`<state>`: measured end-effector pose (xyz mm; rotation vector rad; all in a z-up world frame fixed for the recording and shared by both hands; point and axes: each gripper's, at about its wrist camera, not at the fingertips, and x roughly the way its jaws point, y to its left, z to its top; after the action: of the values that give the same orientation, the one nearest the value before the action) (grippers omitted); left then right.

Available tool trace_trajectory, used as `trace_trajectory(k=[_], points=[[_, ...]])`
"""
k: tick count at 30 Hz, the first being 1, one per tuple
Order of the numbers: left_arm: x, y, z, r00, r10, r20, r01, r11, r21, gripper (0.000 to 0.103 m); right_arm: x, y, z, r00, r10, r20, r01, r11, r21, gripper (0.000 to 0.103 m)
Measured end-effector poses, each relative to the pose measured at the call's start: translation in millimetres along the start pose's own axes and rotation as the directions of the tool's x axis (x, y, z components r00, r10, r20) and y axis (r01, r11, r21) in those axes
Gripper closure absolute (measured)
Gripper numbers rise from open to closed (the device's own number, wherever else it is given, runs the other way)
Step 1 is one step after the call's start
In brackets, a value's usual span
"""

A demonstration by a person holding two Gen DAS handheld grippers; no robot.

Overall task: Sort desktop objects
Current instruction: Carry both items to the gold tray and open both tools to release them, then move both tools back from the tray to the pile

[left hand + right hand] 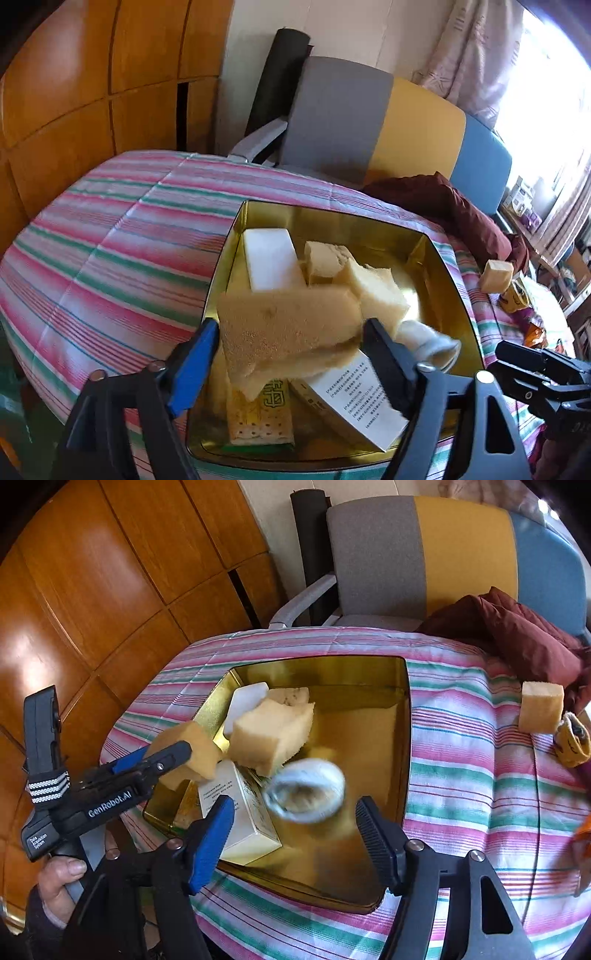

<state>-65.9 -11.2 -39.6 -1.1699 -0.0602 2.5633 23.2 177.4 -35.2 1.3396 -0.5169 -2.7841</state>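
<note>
Both jaws stand wide over the gold tin (369,672). Left gripper (290,345) brackets a tan sponge (288,328) above the tin's near side, pads just clear of it. Right gripper (295,821) frames a blurred white roll (306,790) (apparently loose) above the tin's middle, untouched.

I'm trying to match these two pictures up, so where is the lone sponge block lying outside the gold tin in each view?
Left wrist view: sponge block on the striped cloth at the right edge, right of the tin, below the maroon cloth.
Right wrist view: upper right, right of the tin, beside the maroon cloth.
Shared landmark: the tin.
</note>
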Motion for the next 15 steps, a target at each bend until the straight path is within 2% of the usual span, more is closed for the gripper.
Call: trace_trajectory(k=[1, 5, 12, 15], points=[[0, -1, 0, 1.000, 0.004, 0.002, -0.004, 1.000, 0.009, 0.019, 0, -2, -1, 1.000, -0.002, -0.002, 0.002, 1.000, 0.008, 0.033], [-6, -1, 1, 0.998, -0.052, 0.021, 0.052, 0.999, 0.012, 0.017, 0, -9, -4, 1.000, -0.008, -0.011, 0.008, 1.000, 0.030, 0.031], [-27, -3, 5, 0.996, -0.004, 0.087, 0.002, 1.000, 0.027, 0.017, -11, -20, -8, 1.000, -0.026, 0.003, 0.025, 0.998, 0.053, 0.029], [-31, -10, 4, 0.996, -0.029, 0.081, 0.025, 0.999, 0.046, 0.018, -18, -27, -9, 0.999, -0.054, 0.011, 0.053, 0.997, 0.058, 0.027]])
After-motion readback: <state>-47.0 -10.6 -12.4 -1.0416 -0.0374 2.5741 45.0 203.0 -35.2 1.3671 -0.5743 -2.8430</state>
